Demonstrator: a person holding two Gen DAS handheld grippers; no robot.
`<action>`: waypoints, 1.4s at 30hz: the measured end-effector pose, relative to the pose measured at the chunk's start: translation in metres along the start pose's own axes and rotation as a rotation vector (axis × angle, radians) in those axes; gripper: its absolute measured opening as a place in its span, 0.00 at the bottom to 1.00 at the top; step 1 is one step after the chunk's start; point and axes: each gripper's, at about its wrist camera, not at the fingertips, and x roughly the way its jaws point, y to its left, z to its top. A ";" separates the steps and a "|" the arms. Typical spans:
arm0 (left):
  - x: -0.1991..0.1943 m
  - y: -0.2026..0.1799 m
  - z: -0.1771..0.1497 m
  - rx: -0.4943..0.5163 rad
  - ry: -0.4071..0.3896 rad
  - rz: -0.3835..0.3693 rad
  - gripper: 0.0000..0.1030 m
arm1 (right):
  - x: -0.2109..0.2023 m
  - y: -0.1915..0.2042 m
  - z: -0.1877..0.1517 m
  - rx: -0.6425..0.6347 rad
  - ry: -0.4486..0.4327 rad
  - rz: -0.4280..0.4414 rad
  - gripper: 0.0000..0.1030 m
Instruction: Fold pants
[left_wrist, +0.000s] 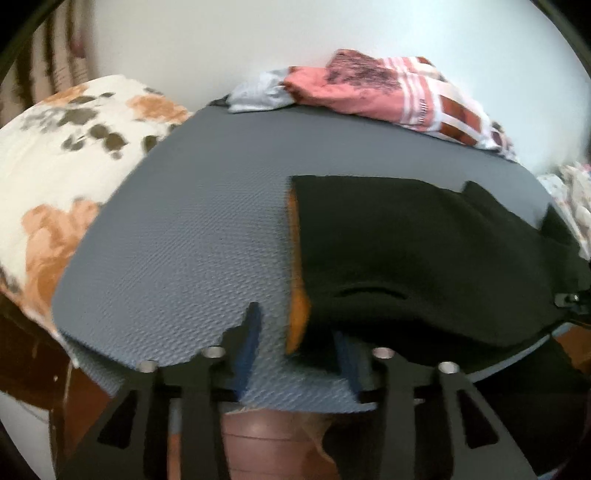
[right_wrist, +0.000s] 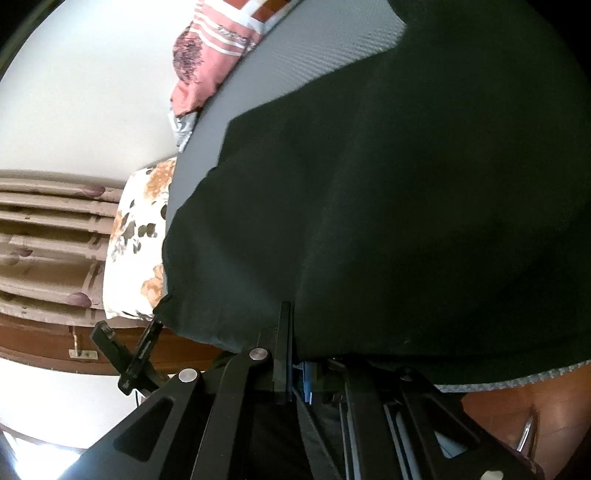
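White wall (left_wrist: 258, 33), striped curtain (right_wrist: 48, 236), floral bedding (left_wrist: 62, 155).

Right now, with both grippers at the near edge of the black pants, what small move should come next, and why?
Probably close the left gripper on the orange-lined edge of the black pants: its fingers stand apart around that edge, while the right gripper looks shut on the cloth. The gray mat beyond lies bare for folding.

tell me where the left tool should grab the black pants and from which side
Grip the near left corner of the black pants, by the orange waistband edge. It lies flat at the near rim of the grey mat, right ahead of the open left tool, so slide in low from the near side.
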 end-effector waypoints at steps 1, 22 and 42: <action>-0.006 0.007 -0.002 -0.016 -0.024 0.041 0.50 | 0.001 -0.002 -0.001 0.005 0.002 -0.002 0.05; 0.035 -0.170 0.025 0.166 0.050 -0.205 0.50 | 0.005 -0.006 -0.007 0.004 -0.010 0.023 0.06; 0.047 -0.172 0.015 0.170 0.082 -0.154 0.49 | -0.187 -0.191 0.120 0.299 -0.539 0.213 0.30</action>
